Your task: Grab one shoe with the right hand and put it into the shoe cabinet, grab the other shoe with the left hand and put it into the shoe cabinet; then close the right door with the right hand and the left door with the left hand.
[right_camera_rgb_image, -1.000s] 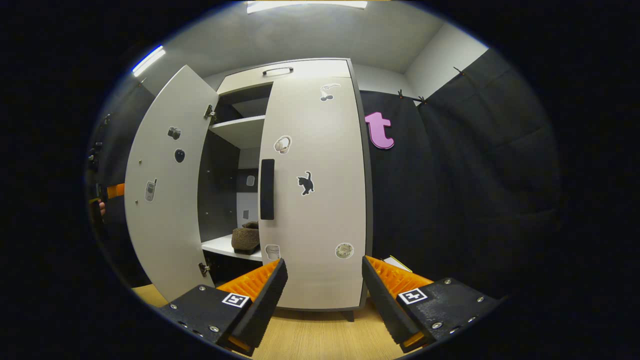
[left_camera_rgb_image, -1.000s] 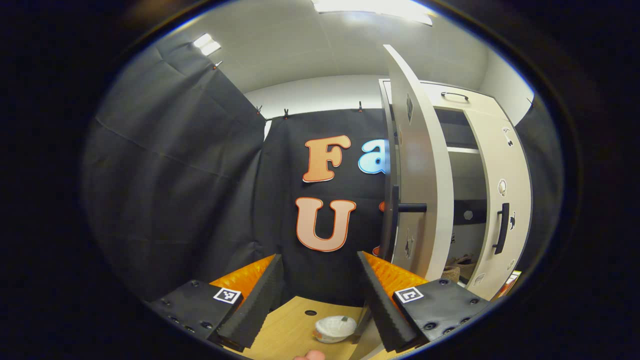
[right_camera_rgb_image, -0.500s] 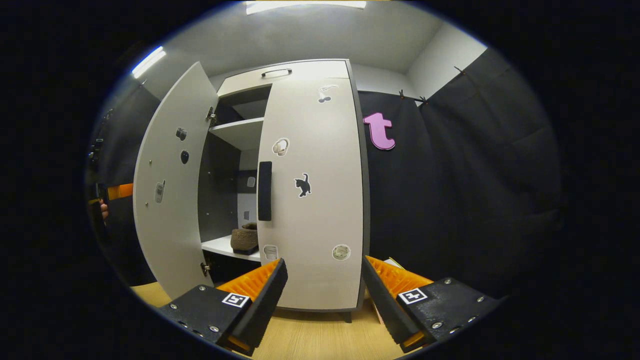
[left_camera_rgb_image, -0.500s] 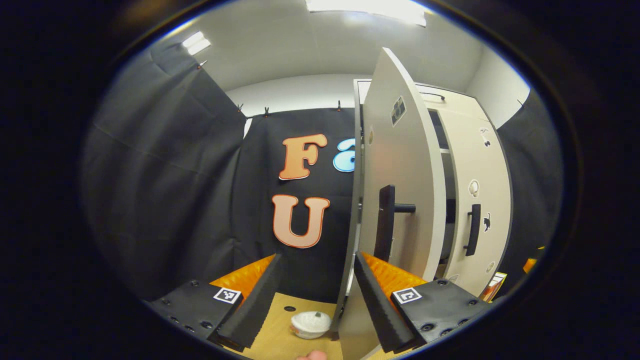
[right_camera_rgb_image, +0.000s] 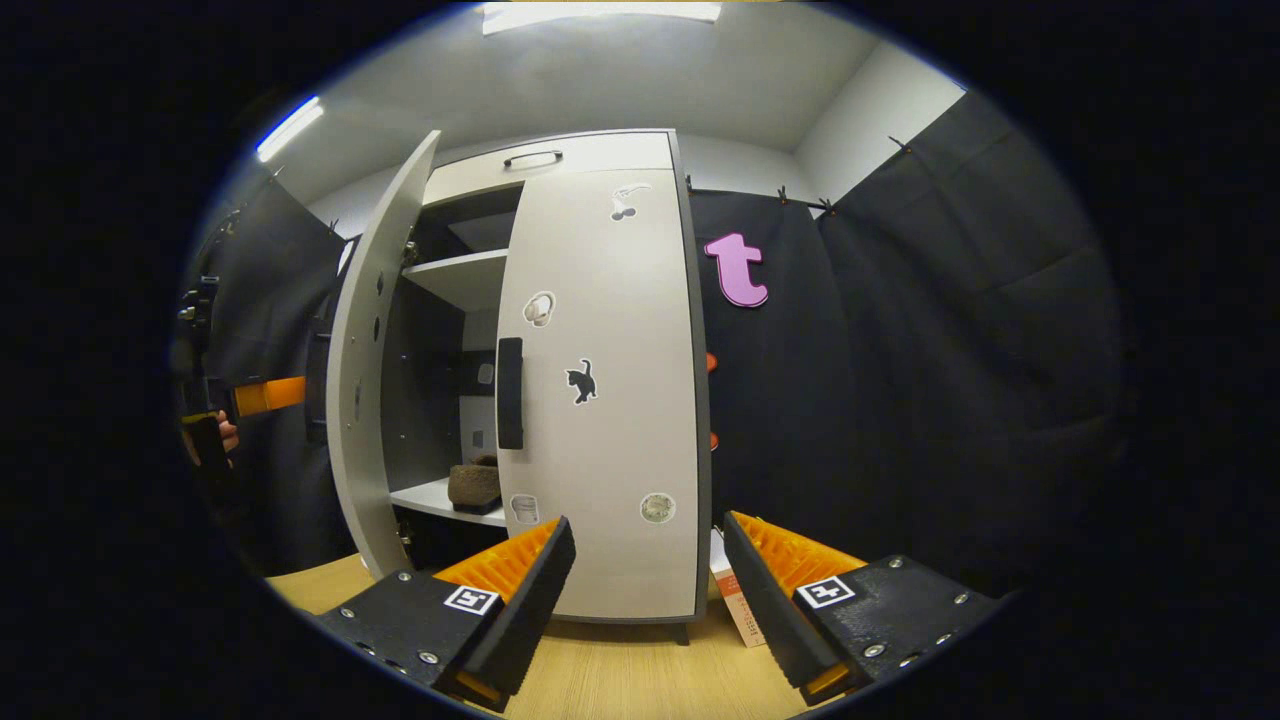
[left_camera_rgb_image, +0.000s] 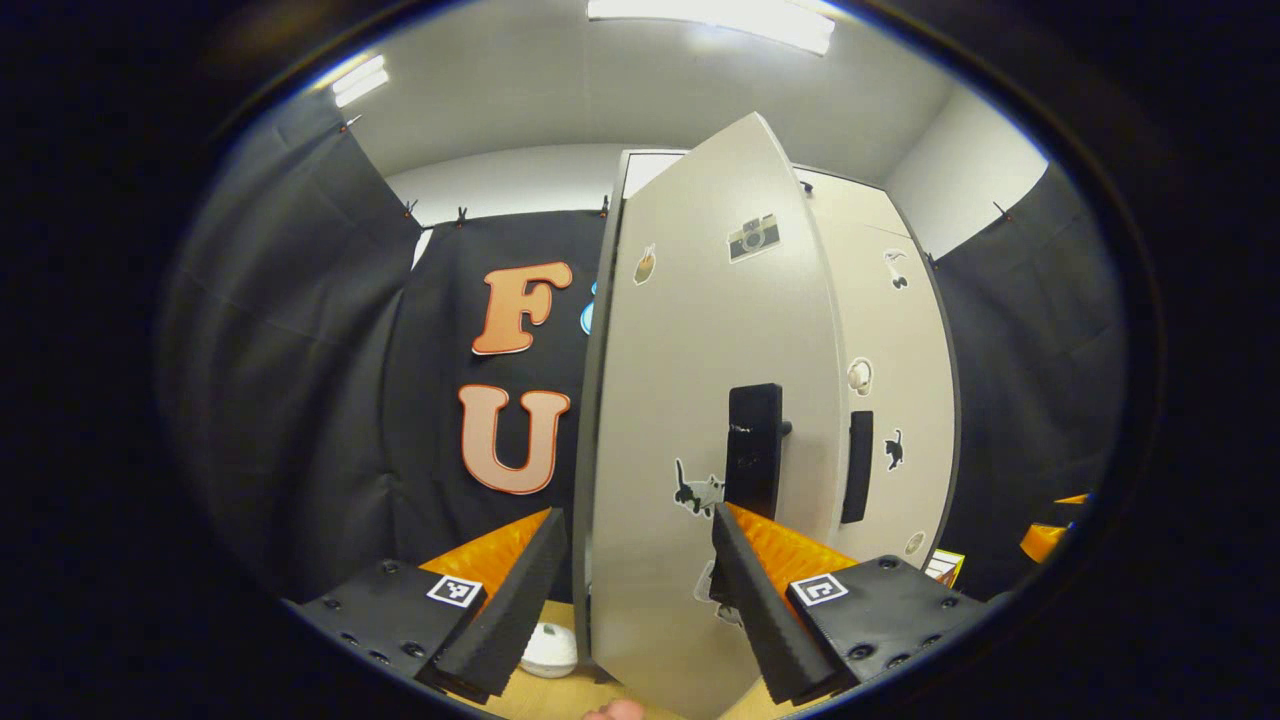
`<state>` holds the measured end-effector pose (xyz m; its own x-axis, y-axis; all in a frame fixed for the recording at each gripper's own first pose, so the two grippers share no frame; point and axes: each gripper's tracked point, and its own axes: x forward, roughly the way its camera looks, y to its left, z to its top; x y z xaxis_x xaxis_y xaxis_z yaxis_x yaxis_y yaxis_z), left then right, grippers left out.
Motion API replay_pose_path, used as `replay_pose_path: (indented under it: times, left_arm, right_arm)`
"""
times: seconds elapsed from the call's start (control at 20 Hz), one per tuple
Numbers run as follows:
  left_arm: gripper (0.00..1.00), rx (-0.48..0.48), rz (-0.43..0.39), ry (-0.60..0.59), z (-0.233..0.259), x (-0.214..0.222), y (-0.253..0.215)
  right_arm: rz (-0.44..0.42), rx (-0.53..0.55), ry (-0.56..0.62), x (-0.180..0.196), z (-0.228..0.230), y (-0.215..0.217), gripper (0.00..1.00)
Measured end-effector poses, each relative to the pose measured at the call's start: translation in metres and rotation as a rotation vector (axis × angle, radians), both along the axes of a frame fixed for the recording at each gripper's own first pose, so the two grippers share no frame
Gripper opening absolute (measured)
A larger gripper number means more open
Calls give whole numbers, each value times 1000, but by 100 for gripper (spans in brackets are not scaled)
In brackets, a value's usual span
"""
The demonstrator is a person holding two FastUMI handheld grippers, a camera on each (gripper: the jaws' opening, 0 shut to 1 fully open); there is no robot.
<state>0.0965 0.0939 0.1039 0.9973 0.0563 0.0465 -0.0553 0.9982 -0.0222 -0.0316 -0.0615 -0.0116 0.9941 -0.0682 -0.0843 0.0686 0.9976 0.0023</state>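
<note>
The pale shoe cabinet [right_camera_rgb_image: 545, 160] stands on the wooden table. Its right door [right_camera_rgb_image: 600, 400] is closed, with a dark handle [right_camera_rgb_image: 510, 392]. Its left door [right_camera_rgb_image: 362, 380] hangs partly open, and in the left gripper view I face that left door's [left_camera_rgb_image: 690, 400] sticker-covered front and dark handle [left_camera_rgb_image: 755, 448]. My left gripper [left_camera_rgb_image: 640, 590] is open, and the door's lower edge sits between its fingers. A brown shoe [right_camera_rgb_image: 473, 483] rests on the lower shelf behind the gap. My right gripper [right_camera_rgb_image: 648, 590] is open and holds nothing, a little in front of the closed door.
A white bowl [left_camera_rgb_image: 548, 650] sits on the table left of the cabinet. A small box [right_camera_rgb_image: 735, 600] leans by the cabinet's right foot. A hand holding the left gripper [right_camera_rgb_image: 255, 395] shows at the far left of the right gripper view. Black cloth walls surround the booth.
The left door has swung toward closed, from edge-on to showing its front in the left gripper view. The gap into the cabinet has narrowed. My right gripper has drifted slightly.
</note>
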Motion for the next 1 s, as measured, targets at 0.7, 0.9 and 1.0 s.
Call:
replay_pose_path:
  times: [0.7,0.9,1.0]
  left_arm:
    - [96,5,-131,9,-3,69,-68]
    - [94,-44,-152,29,-12,95,-80]
    - [96,-52,-159,43,-16,107,-84]
  right_arm:
    - [-84,-5,20,-32,4,-33,92]
    - [-92,-12,31,-37,3,-38,92]
    - [-99,-14,27,-37,5,-41,92]
